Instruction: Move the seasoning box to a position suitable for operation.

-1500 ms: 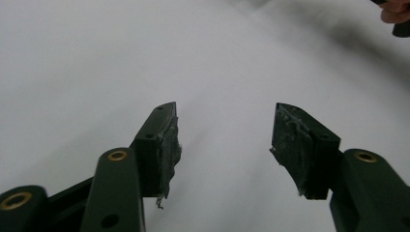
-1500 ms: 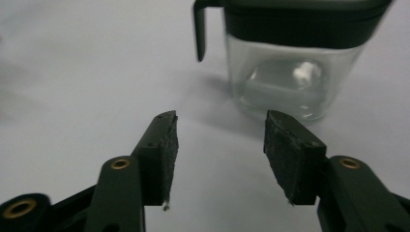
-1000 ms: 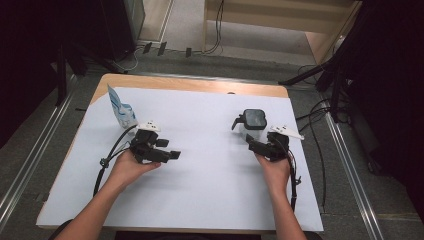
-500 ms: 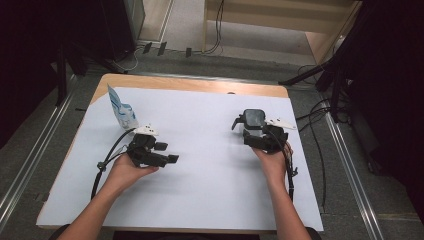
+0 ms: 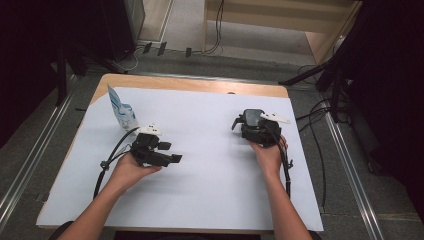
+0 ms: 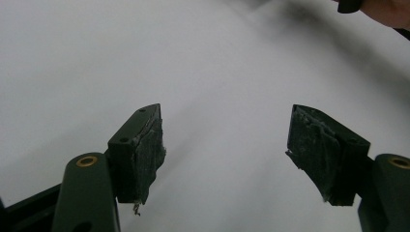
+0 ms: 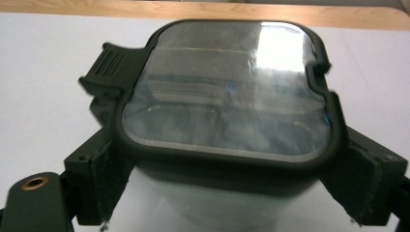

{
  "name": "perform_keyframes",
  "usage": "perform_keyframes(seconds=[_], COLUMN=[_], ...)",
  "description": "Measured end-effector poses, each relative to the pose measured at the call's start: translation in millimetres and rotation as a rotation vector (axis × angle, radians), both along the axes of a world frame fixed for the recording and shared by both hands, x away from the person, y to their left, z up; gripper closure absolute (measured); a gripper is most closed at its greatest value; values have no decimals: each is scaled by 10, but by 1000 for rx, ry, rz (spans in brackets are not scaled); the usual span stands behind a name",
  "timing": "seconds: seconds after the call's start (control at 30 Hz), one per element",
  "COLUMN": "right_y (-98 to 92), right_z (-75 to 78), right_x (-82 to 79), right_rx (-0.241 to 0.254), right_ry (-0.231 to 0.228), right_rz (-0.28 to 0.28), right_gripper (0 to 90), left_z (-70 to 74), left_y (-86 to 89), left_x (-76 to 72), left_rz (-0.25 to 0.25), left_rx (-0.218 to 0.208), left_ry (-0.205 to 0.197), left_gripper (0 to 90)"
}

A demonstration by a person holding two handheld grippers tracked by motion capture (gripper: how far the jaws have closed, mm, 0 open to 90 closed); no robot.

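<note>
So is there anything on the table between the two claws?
No. In the high view, bare white table cover lies between the left claw and the right claw, which holds a black-lidded container.

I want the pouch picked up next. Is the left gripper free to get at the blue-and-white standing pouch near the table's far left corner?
Probably yes. The left gripper is open and holds nothing, and the blue-and-white pouch stands just beyond that hand with bare white sheet between them. However, the jaws point toward the table's middle, so the hand would need to turn.
</note>
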State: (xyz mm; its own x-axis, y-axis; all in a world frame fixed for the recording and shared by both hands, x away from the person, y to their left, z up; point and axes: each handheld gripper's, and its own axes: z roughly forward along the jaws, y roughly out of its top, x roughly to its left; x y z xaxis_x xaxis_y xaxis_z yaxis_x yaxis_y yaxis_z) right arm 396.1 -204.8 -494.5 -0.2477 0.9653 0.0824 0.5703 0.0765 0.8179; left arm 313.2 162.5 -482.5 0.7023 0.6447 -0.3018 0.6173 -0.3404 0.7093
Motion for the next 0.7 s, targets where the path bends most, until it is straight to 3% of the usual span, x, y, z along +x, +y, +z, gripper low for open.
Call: perform_keyframes(seconds=[0.3,0.47,0.7], right_y=[19,28,21], right_z=[-111,-167,-157], right_x=[117,114,100], right_rx=[25,17,-3], right_ry=[-10,-47,-50], right_rz=[-8,-11,-3], right_gripper=[97,102,126], left_z=[-12,-19,-25], left_y=[10,30,87], left_x=[-9,-24,-34], left_rz=[5,3,15], left_rx=[-5,-5,-15], left_ry=[7,13,18], left_gripper=[297,298,307])
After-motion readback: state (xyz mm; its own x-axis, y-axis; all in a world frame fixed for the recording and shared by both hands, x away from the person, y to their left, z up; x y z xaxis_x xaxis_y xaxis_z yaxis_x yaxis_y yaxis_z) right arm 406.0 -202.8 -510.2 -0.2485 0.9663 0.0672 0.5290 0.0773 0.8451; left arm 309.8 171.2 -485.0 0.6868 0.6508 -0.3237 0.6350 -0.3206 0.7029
